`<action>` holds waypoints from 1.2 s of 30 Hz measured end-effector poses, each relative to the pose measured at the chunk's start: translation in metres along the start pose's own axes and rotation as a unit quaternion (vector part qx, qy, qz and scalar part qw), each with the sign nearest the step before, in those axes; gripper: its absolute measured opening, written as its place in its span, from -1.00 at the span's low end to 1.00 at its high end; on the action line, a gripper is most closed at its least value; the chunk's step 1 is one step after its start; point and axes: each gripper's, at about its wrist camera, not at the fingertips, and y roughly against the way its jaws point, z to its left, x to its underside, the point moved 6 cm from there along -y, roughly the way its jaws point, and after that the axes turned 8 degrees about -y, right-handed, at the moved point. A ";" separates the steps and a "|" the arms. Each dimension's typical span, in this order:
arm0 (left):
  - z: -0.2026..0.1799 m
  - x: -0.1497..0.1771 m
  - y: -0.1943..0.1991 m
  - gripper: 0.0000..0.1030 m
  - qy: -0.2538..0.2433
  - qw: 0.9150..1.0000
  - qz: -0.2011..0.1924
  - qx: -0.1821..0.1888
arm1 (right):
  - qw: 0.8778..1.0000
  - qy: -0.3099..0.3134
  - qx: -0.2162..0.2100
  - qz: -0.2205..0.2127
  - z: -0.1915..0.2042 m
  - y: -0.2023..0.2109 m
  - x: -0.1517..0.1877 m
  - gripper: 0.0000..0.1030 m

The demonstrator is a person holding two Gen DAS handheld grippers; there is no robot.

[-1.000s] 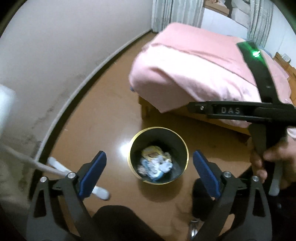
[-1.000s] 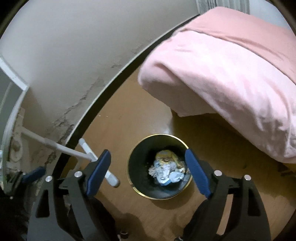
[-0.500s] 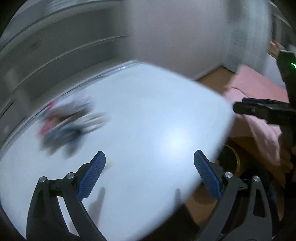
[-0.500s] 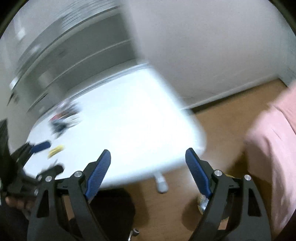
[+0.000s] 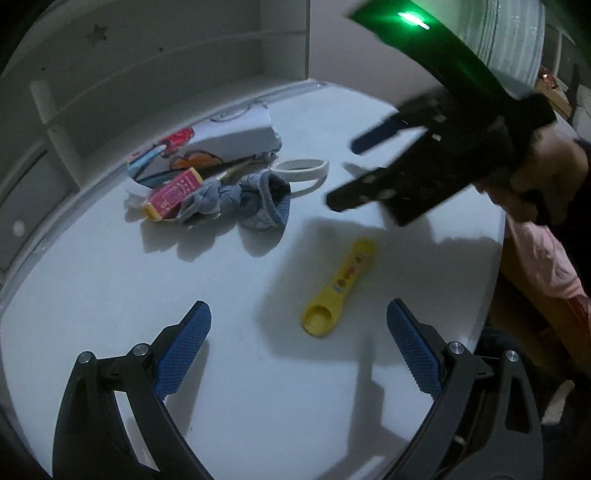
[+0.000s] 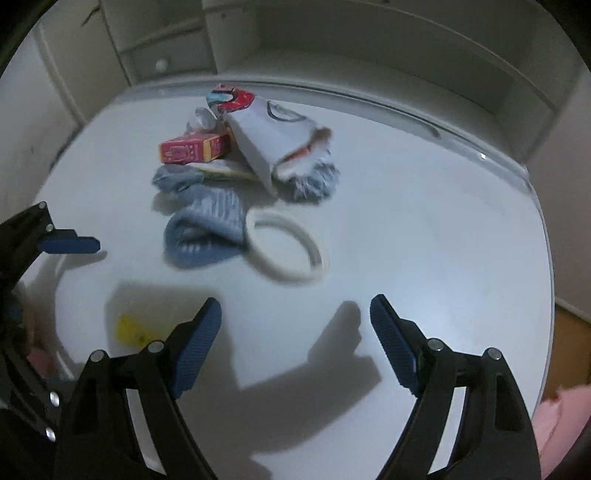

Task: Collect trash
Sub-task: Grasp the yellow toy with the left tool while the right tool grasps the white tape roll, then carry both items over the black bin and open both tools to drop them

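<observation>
Hovering empty with jaws wide, the right gripper and left gripper should choose one item: the red cardboard carton, upper left of the right wrist frame, needs a square, centred pinch.

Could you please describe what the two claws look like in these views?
Both are black plastic frames with silver screws at the joints. Each has two fingers tipped with ribbed blue pads. The left claw and the right claw look alike. Seen from the left camera, the right one carries a black top piece with a glowing green light.
</observation>
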 end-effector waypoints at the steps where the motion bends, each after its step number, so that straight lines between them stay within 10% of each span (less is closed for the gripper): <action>1: -0.002 -0.002 -0.002 0.80 -0.004 1.000 -0.001 0.011 | 1.000 0.008 -0.004 0.007 0.002 -0.004 -0.004 0.55; 9: -0.008 -0.011 -0.020 0.28 -0.027 0.999 0.013 0.024 | 0.999 0.041 -0.018 0.015 0.006 -0.009 -0.019 -0.13; 13: -0.020 -0.015 -0.019 -0.71 -0.055 0.998 0.013 0.010 | 0.999 0.043 -0.014 0.010 0.006 -0.005 -0.013 -0.19; 24: -0.062 -0.048 -0.022 -0.77 -0.049 0.999 0.005 0.014 | 0.997 -0.064 0.019 -0.042 -0.072 0.057 0.041 -0.30; 36: -0.234 -0.147 -0.063 -0.77 -0.141 0.983 -0.034 0.115 | 0.954 -0.275 0.102 -0.060 -0.233 0.145 0.241 -0.31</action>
